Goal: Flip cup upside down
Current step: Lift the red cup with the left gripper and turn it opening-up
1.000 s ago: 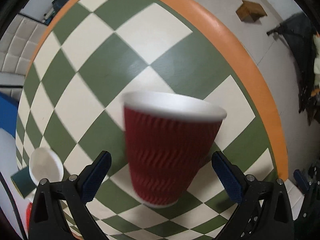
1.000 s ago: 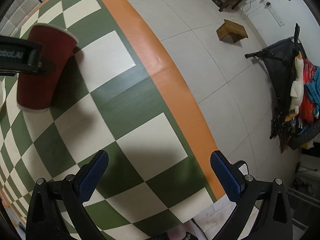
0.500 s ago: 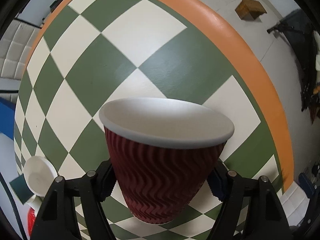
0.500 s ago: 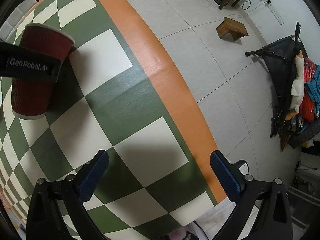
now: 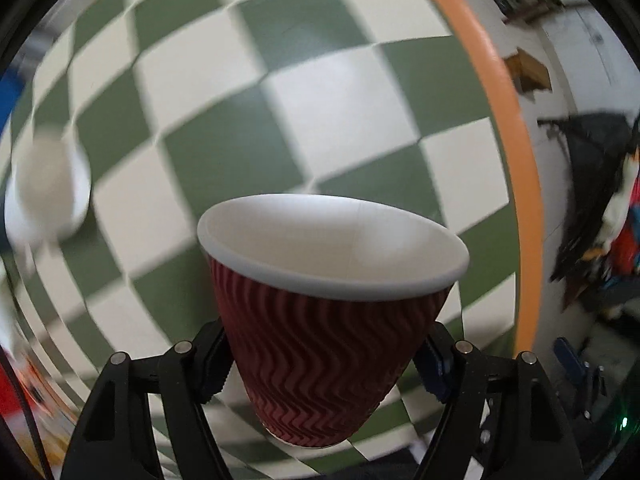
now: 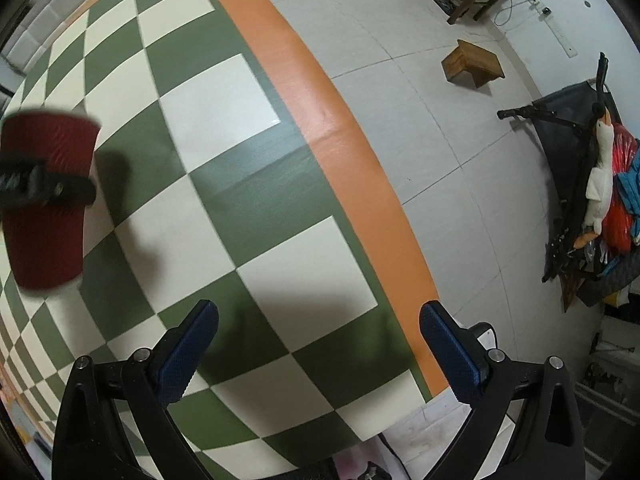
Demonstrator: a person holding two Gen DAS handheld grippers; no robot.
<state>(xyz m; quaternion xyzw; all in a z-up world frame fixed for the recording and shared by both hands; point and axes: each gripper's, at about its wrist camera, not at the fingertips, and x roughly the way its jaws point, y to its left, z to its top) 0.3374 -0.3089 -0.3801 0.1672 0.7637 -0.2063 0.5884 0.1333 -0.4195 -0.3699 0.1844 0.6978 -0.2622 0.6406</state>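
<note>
A dark red ribbed paper cup (image 5: 328, 344) with a white rim and white inside is clamped between the fingers of my left gripper (image 5: 326, 364), mouth up and tipped slightly. It is lifted above the green and cream checkered table (image 5: 312, 92). In the right wrist view the same cup (image 6: 44, 204) shows at the far left, blurred, with a left gripper finger (image 6: 44, 184) across its side. My right gripper (image 6: 318, 344) is open and empty over the table's near right corner.
A white bowl-like dish (image 5: 48, 184) lies blurred at the table's left. The table's orange border (image 6: 340, 148) runs along its right edge. Beyond it are a tiled floor, a wooden stool (image 6: 472, 64) and a folding rack with toys (image 6: 592, 184).
My left gripper closed on the cup, then lifted and swung it; the table background is now blurred and shifted. The right gripper stayed nearly still.
</note>
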